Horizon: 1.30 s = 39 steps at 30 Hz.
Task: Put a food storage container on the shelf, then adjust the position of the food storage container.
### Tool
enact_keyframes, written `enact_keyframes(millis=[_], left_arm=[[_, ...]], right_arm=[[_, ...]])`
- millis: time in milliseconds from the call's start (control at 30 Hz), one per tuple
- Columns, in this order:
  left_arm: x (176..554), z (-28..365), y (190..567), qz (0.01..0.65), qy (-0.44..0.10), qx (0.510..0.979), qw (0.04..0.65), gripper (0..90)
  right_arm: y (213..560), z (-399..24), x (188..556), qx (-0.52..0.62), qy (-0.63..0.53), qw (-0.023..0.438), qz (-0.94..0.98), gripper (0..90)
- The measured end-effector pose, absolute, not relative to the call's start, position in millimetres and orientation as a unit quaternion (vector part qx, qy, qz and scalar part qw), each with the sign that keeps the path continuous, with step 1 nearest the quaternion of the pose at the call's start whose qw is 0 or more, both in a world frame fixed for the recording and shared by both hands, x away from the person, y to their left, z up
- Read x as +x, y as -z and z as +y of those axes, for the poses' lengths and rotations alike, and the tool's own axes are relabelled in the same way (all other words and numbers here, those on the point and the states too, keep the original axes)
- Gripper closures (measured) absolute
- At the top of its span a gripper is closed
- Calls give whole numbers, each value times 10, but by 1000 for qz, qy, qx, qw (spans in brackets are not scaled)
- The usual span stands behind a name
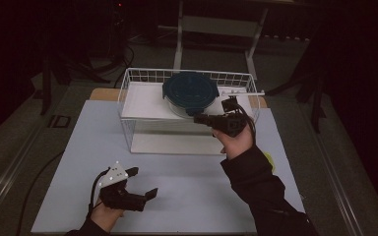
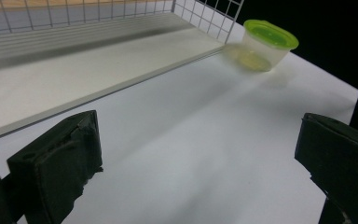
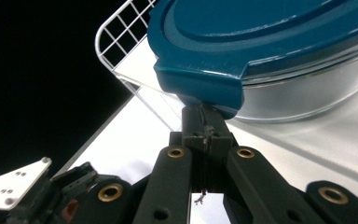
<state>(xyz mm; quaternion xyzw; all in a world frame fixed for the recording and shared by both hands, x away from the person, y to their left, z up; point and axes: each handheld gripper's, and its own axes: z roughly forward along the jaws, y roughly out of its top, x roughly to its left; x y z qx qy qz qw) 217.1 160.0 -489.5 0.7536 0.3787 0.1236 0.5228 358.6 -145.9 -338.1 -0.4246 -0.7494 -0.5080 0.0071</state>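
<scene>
White wire rack [image 1: 128, 93], 2 levels, grid walls, flat white shelf boards; stands at far centre of the pale matte tabletop [image 1: 78, 147]. On the upper shelf: round clear bowl [image 3: 307, 88] w/ smooth glossy wall, capped by a teal plastic lid [image 1: 191, 90]. Lid is round, has raised concentric rings and a squared tab [image 3: 200, 86] sticking out at its rim.

Right tool [image 1: 200, 118]: black, two jaws pressed together, no gap btw them in the right gripper view. Tips sit directly under the lid tab, touching or just at its lower edge; can't tell if any of the tab is pinched btw the pads. In the high view the tool reaches over the rack's front edge toward the near side of the lid, hand [image 1: 236, 140] behind it, dark sleeve below. Brass-coloured pivot pins show on its linkage.

Left tool [image 1: 142, 183]: low over near-left tabletop, well apart from rack and bowl. Jaws spread wide, nothing btw them; pads [image 2: 65, 163] are blocky black foam w/ rough torn-looking edges. Grey three-cornered plate on top w/ small white dots.

Left gripper view also has a small translucent tub [image 2: 263, 49] w/ lime-green lid, roundish, sitting on the tabletop just beside the rack's corner, slightly blurred. In the high view just a sliver of yellow-green shows by the right sleeve.

Room around is dark; metal frame legs [image 1: 216, 29] behind the tabletop.
</scene>
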Motion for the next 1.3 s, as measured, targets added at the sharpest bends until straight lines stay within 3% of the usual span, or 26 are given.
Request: enact_keyframes(millis=[500, 667, 767, 1033, 1167, 1300], left_arm=[[2156, 1584, 4920, 369, -131, 754, 527, 2], [2147, 1590, 4919, 363, -134, 755, 530, 1], [2151, 1596, 4923, 361, -133, 757, 529, 2], [2155, 1591, 4930, 358, -134, 758, 529, 1], [2154, 1592, 4932, 358, -134, 757, 531, 1], [2142, 1587, 4926, 357, -131, 757, 531, 2]], right_arm=[[3391, -1462, 3706, -434, 504, 0, -746, 889], [3429, -1509, 3592, -416, 503, -14, -758, 828], [3445, -1572, 3503, -402, 509, -21, -760, 729], [3463, -1788, 3285, -370, 549, -46, -748, 316], [3475, -1929, 3217, -351, 559, -49, -750, 212], [3511, -2092, 3142, -335, 565, -57, -752, 195]])
